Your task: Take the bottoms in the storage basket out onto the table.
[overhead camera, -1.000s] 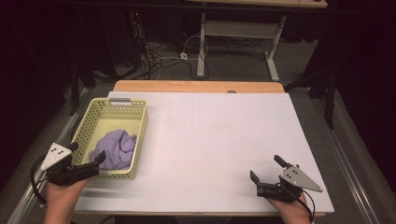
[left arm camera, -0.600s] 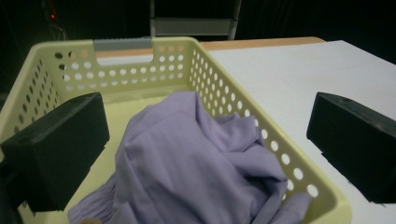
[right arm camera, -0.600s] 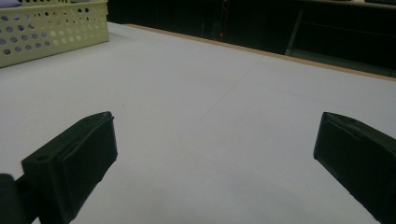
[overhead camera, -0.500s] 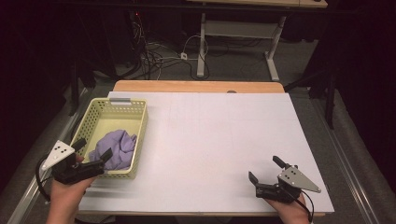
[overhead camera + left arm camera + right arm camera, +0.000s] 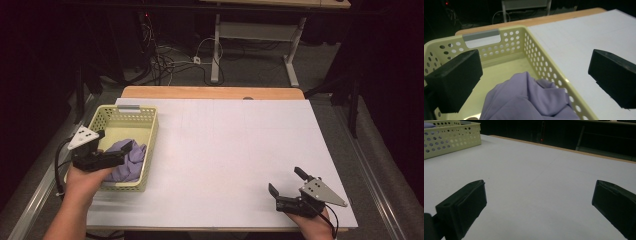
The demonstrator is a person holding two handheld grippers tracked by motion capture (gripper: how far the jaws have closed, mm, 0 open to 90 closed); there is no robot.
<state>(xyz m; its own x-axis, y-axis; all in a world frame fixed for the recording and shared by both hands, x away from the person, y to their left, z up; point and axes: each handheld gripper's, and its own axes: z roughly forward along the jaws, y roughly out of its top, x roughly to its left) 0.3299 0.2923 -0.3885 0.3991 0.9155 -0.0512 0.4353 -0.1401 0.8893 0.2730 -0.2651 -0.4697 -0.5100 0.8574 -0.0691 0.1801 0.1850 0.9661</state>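
A dark room with cables on the floor lies beyond the far edge of the white table (image 5: 240,150), whose far rim shows a wooden strip. At the left side of the table stands a pale yellow perforated basket (image 5: 148,137), long side running near to far, with a grey label at its far wall. Inside it, toward the near end, lies a crumpled lilac cloth (image 5: 131,161), bunched up rather than spread, which suggests it is dropped in there loosely and can be picked from above.

The left tongs (image 5: 122,151) hang over the near part of the basket, jaws wide apart and aimed at the cloth; in the left gripper view the cloth (image 5: 529,100) sits between and just under the two black jaws, not yet touched as far as I can tell. That stance looks like a reach for the cloth.

The right tongs (image 5: 287,186) rest low at the near right of the table, jaws also apart and holding nothing, well apart from the basket, probably waiting out of the way.

The basket walls hem the cloth on the left and near sides, so lifting straight up seems the freest path. To the right of the basket the table is bare and broad, giving ample room to carry or lay out the cloth.
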